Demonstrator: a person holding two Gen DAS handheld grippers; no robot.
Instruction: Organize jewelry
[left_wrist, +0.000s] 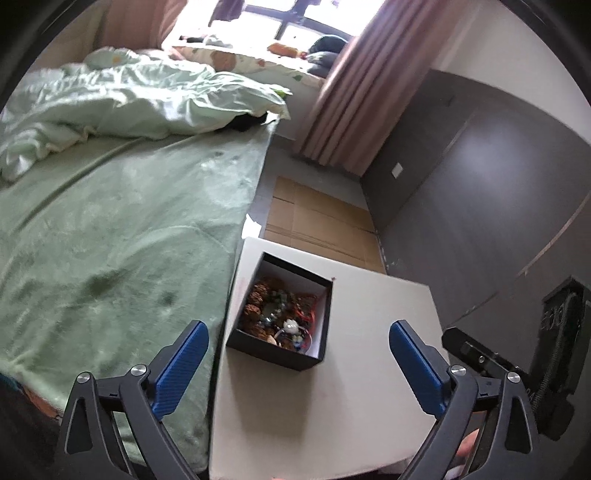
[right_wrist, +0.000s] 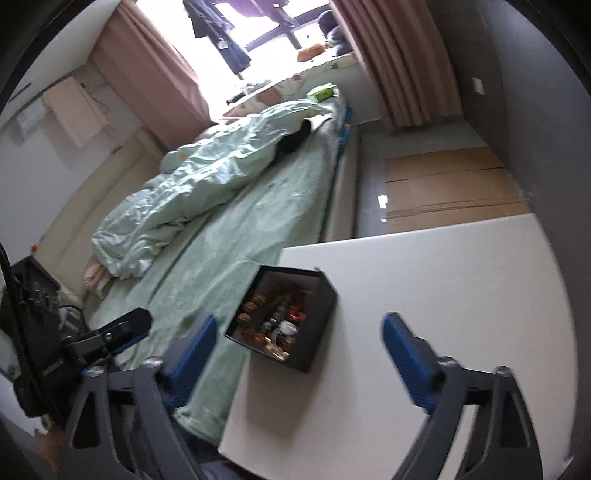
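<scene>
Blue ribbed fingers (left_wrist: 181, 369) of the left gripper (left_wrist: 298, 334) stand wide apart with nothing between them, on black angular arms with silver bolts. In the left wrist view, a black box (left_wrist: 279, 315) sits ahead of them, on the left part of a plain white table (left_wrist: 369, 350) that stands against a bed (left_wrist: 122, 229). It is square and open-topped, with thin card-like walls and a pale inner lining. Jewelry (left_wrist: 282, 312) fills it in a tangle: knobbly brown beads, grey-green beads, red cord and a small white piece. A soft, plush green blanket covers the bed, with a crumpled pale green duvet (left_wrist: 122, 99) farther back. Flattened brown cardboard (left_wrist: 321, 218) lies on the floor beyond the table, below ribbed pink curtains (left_wrist: 354, 96). At the far right, the other gripper's black body carries raised lettering too blurred to read.

From the right wrist view, the right gripper (right_wrist: 298, 334) is also spread wide and empty; its blue fingers (right_wrist: 404, 352) are blurred. The box (right_wrist: 321, 332) sits at the table's (right_wrist: 461, 295) left edge, beside the bed (right_wrist: 221, 258), jewelry (right_wrist: 275, 317) inside. At the far left, the other gripper's black body bears a small white label I cannot read.
</scene>
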